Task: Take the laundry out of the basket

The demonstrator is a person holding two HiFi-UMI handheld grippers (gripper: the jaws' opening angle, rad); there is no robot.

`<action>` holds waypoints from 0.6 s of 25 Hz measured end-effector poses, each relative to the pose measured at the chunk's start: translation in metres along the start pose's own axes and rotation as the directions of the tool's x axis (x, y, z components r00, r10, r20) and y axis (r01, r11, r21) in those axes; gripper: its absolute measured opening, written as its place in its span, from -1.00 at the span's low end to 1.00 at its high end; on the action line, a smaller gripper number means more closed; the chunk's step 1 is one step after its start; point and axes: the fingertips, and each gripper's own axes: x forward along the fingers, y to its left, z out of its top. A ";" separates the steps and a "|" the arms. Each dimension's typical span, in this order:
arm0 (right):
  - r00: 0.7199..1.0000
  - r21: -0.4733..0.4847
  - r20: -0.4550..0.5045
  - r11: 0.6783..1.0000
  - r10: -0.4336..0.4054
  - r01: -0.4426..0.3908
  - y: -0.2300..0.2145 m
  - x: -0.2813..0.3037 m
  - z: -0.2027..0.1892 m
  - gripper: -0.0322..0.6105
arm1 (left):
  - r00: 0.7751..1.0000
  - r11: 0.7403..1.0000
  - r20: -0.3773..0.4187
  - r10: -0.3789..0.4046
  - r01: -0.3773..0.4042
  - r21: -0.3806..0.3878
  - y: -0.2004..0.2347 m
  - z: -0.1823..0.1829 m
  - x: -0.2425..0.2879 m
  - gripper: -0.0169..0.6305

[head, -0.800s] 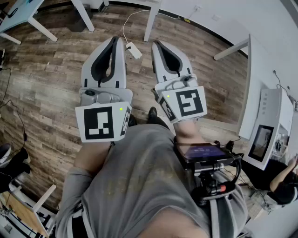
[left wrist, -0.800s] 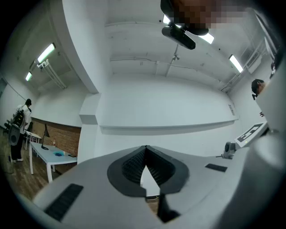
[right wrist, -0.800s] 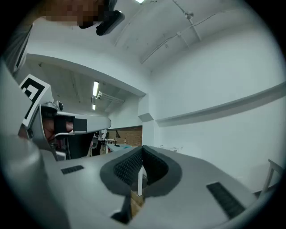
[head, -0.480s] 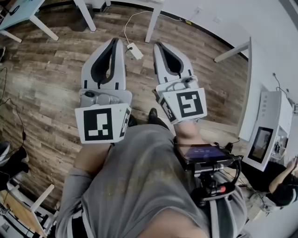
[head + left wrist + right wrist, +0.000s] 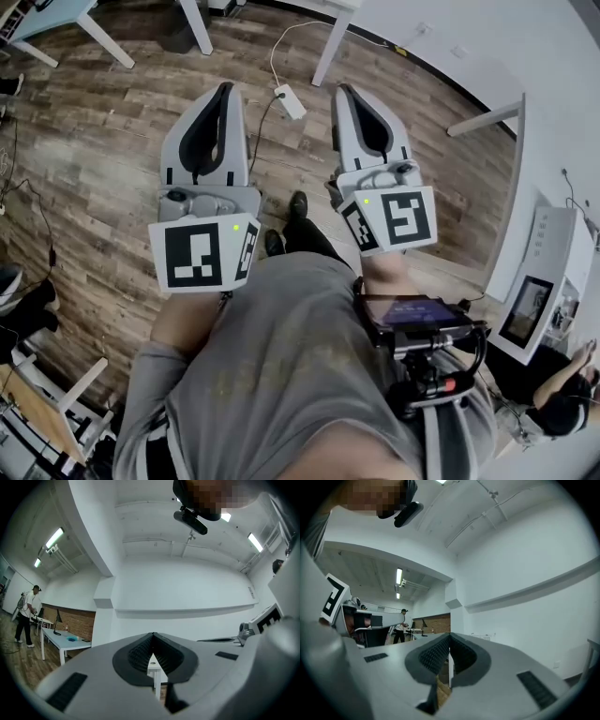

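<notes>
No writing can be read; the phone screen (image 5: 412, 312) seems lit but too blurred.

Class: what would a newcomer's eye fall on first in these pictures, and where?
The left gripper and right gripper fill the middle of the head view, side by side above the wooden floor, jaws shut and empty. Between their tips a white power adapter lies on the floor.

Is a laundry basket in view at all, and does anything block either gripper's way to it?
No basket or laundry shows in any view, so no obstruction can be judged. The left gripper and right gripper, both shut and empty, point out over wooden floor with a white adapter on it.
</notes>
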 end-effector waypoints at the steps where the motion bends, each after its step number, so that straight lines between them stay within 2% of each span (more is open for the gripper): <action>1: 1.000 -0.002 -0.002 1.000 0.000 0.000 -0.001 0.004 -0.001 -0.88 | 1.000 1.000 -0.005 0.003 -0.003 -0.001 0.003 -0.003 0.003 -0.92; 8: 1.000 0.024 -0.016 1.000 -0.003 0.004 -0.031 0.045 -0.020 -0.88 | 0.999 1.000 -0.039 0.006 -0.006 0.003 0.018 -0.024 0.049 -0.92; 15: 1.000 0.046 0.013 0.999 -0.018 0.017 -0.086 0.136 -0.024 -0.88 | 0.999 0.999 -0.042 0.001 0.000 0.042 0.049 -0.025 0.143 -0.92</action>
